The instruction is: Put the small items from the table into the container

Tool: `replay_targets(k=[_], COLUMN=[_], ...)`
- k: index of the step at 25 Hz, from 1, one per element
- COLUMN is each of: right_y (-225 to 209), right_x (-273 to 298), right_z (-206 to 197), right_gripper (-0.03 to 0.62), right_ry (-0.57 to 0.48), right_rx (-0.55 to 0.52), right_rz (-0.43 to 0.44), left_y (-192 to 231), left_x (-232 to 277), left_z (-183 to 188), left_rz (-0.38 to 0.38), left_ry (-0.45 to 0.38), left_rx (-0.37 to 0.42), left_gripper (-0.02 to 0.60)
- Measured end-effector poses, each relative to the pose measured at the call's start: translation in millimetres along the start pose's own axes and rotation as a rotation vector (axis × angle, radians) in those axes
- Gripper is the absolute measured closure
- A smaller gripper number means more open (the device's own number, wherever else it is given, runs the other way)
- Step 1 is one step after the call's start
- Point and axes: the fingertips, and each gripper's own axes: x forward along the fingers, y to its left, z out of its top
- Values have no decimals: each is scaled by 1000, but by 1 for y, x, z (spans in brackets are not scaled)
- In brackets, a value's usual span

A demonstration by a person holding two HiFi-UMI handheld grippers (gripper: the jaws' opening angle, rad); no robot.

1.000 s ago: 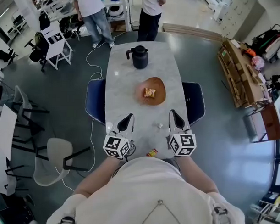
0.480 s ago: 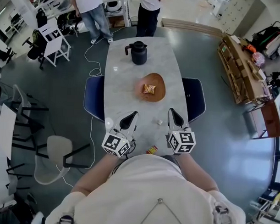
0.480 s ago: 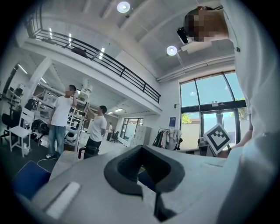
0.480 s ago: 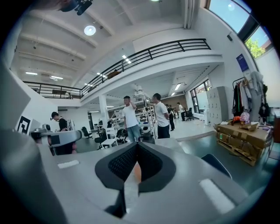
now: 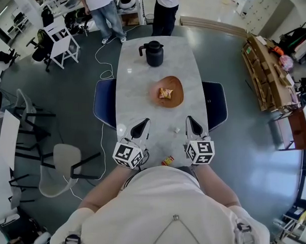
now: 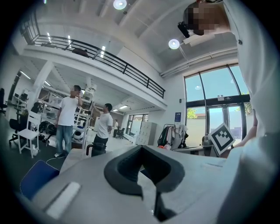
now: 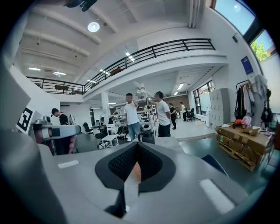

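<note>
I have both grippers over the near end of the bench (image 5: 139, 93), side by side and well apart. The left gripper (image 5: 142, 126) has its jaws together with nothing between them, and the right gripper (image 5: 192, 124) is closed and empty as well. Between the two, nearer the right one, a small white piece (image 5: 177, 130) lies on the marble top. A red-and-yellow packet (image 5: 167, 160) sits at the bench's near edge, close to my operator's body and behind both grippers. Further up the middle of the bench is the brown dish (image 5: 178, 89), with one orange snack packet (image 5: 166, 93) lying in it. A black jug (image 5: 154, 53) stands upright beyond the dish, towards the far end. A blue chair (image 5: 104, 107) is tucked in at each long side, and two people (image 5: 164, 9) stand past the far end.
</note>
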Motion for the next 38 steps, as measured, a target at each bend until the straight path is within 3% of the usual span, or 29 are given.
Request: replay_targets(k=[4,10,12,19,23,32,38], right_y=[-7,-28,-31,-39,-42,-46,-44], right_x=[9,34,40,62,69,91,96], right_z=[-26,-116,-146,-264,-315,-353,-360], right_gripper=[566,558,495,370,349,310,310], right_ry=[54,292,357,678,812,937,953], right_rx=[-45,-109,-140,-150,-192,-352,-378], right_rz=[9,43,70,168,204,270,271], left_y=[2,11,14,26,30,35,39], left_x=[-2,-13,-19,-46,-61,-80,-93], left_z=[-4,-20,-28,-54,-71,-85,-85], left_rz=[22,82,109,209,267,363,411], left_ry=[14,54,71,134,166,212,212], left_rx=[0,-22,-31,-63,-84,-102,-104], left_gripper=[577,577,577,577,577,577,577])
